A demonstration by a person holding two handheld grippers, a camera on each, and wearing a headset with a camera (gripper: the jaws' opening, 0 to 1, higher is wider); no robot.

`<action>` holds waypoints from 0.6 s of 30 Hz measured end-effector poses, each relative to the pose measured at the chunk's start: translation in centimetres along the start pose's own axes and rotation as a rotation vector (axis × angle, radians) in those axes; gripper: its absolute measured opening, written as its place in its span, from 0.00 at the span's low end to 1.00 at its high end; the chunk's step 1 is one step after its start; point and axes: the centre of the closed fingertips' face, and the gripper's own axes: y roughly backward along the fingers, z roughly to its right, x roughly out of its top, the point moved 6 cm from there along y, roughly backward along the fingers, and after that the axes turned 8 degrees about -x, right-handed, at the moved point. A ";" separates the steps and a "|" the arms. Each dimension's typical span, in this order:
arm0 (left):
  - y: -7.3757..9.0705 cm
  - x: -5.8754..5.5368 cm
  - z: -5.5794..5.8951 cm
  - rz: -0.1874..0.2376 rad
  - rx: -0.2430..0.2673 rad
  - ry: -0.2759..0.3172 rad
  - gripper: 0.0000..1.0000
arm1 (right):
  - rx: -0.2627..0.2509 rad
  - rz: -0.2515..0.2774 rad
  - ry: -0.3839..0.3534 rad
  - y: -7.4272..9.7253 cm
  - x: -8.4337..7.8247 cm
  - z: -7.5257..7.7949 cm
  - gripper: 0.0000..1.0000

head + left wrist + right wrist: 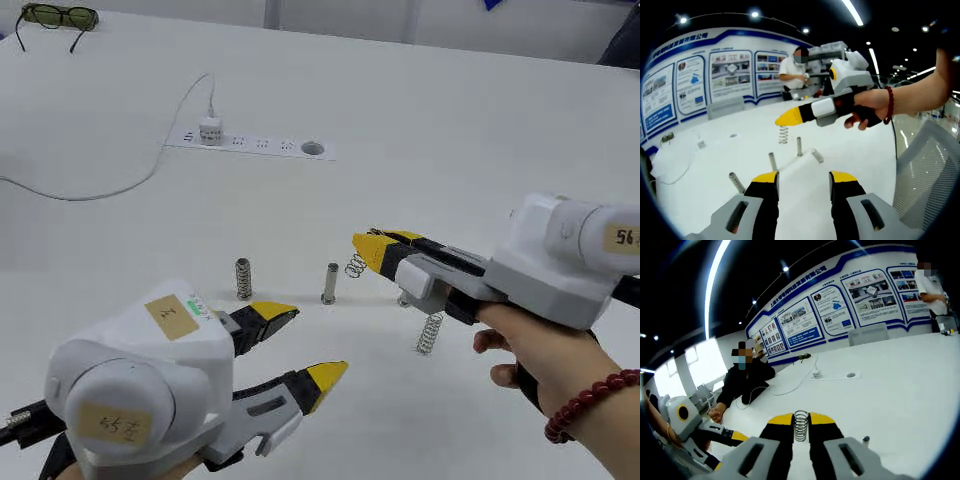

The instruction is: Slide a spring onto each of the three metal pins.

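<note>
- The held spring (800, 425) is clamped in the right gripper (368, 246), just beside the bare pin (330, 283), mid-worktop (450, 130).
- The fitted pin (243, 278), left of it, carries a spring; the loose spring (430, 333) lies to the right.
- The left gripper (300, 345) has its jaws apart and empty, toward the worktop's near edge.

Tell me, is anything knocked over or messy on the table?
One loose spring lies on its side on the table, near the right gripper, not on a pin. Nothing else looks odd.

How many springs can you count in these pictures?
3. The upright spring stands left of the bare pin; the held spring is in the right gripper; the loose spring lies on the table by that gripper. Others may be hidden.
</note>
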 end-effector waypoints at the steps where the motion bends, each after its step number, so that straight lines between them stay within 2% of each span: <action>1: 0.1 -0.1 0.0 -0.003 0.003 0.005 0.41 | -0.005 -0.001 0.016 -0.2 0.0 0.0 0.12; 10: 0.6 -1.1 -0.2 -0.024 0.027 0.048 0.49 | -0.047 -0.012 0.146 -2.4 -0.5 0.4 0.12; 11: 0.6 -1.1 -0.2 -0.004 0.019 0.064 0.50 | -0.052 -0.021 0.151 -2.6 -0.7 0.5 0.12; 12: 0.6 -1.1 -0.2 -0.003 0.020 0.072 0.50 | -0.056 -0.026 0.155 -2.8 -0.8 0.6 0.12; 16: 0.7 -1.4 -0.2 -0.025 0.030 0.065 0.52 | -0.062 -0.033 0.148 -3.5 -1.2 0.9 0.12; 18: 0.6 -1.4 -0.3 -0.021 0.030 0.068 0.53 | -0.063 -0.038 0.144 -3.7 -1.5 0.9 0.12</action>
